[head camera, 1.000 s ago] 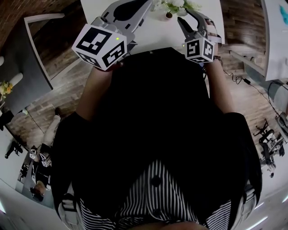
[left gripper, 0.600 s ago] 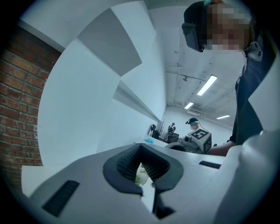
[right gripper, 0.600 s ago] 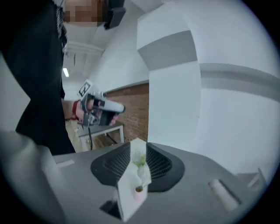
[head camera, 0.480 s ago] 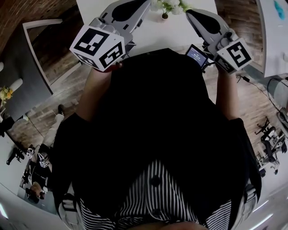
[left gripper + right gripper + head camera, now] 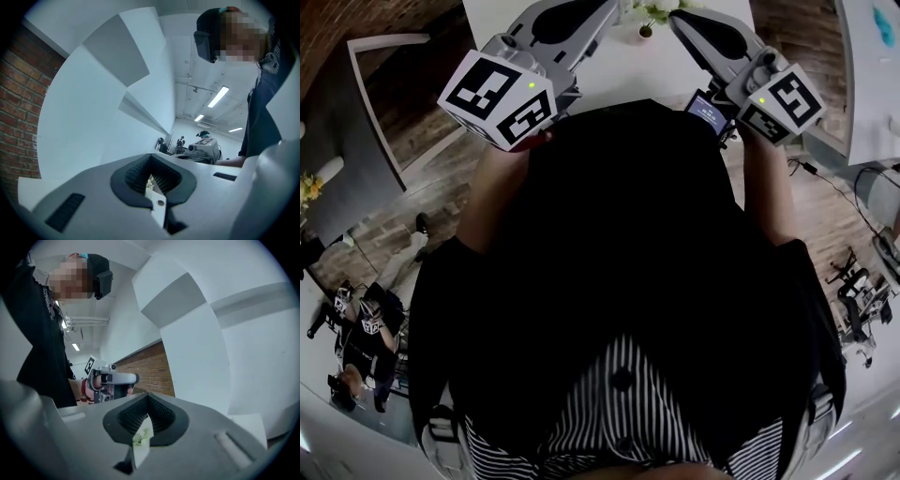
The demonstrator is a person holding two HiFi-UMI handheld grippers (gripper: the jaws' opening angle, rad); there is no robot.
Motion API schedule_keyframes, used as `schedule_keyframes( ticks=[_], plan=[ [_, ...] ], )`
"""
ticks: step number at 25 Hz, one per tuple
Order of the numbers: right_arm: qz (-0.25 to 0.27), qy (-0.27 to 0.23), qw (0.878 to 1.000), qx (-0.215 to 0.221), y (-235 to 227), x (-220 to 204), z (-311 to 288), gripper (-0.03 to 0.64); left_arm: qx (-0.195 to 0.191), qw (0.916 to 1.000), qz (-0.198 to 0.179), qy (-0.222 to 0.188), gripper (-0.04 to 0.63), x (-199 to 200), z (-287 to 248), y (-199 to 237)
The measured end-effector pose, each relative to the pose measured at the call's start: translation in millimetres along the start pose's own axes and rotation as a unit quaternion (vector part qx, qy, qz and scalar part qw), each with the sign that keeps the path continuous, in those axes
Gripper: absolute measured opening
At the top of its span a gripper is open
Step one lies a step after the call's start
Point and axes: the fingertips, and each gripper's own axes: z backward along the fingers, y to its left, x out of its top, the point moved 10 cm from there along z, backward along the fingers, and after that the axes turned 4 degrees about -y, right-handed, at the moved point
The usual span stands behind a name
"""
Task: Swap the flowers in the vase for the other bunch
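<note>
Flowers (image 5: 656, 11) sit top centre of the head view, on the white table (image 5: 614, 66). Left gripper (image 5: 602, 11), right gripper (image 5: 677, 19): jaws together, empty, the right's just closed. Advise opening one before reaching, then gripping the bunch low.

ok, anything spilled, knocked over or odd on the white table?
Nothing stands out. The white table shows no spill or damage on its bare part; the bunch of white flowers with green leaves at its far edge is cut off by the frame.
</note>
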Motion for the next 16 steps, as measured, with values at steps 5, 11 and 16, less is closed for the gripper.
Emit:
schedule_keyframes(
  ticks=[5,11,16],
  plan=[
    [-0.006,0.002,1.0,0.008,1.6,-1.1,-2.8,0.002,0.006,1.0,0.001,0.004,0.0,1.1,3.8,-0.9],
    [-0.008,0.004,1.0,0.01,2.1,-2.4,-1.8,0.002,0.005,1.0,0.001,0.001,0.0,0.7,2.0,-2.7],
    [-0.011,0.003,1.0,0.007,4.9,-5.4,1.9,0.002,0.002,1.0,0.0,0.004,0.0,-2.0,3.3,-5.4]
  ],
)
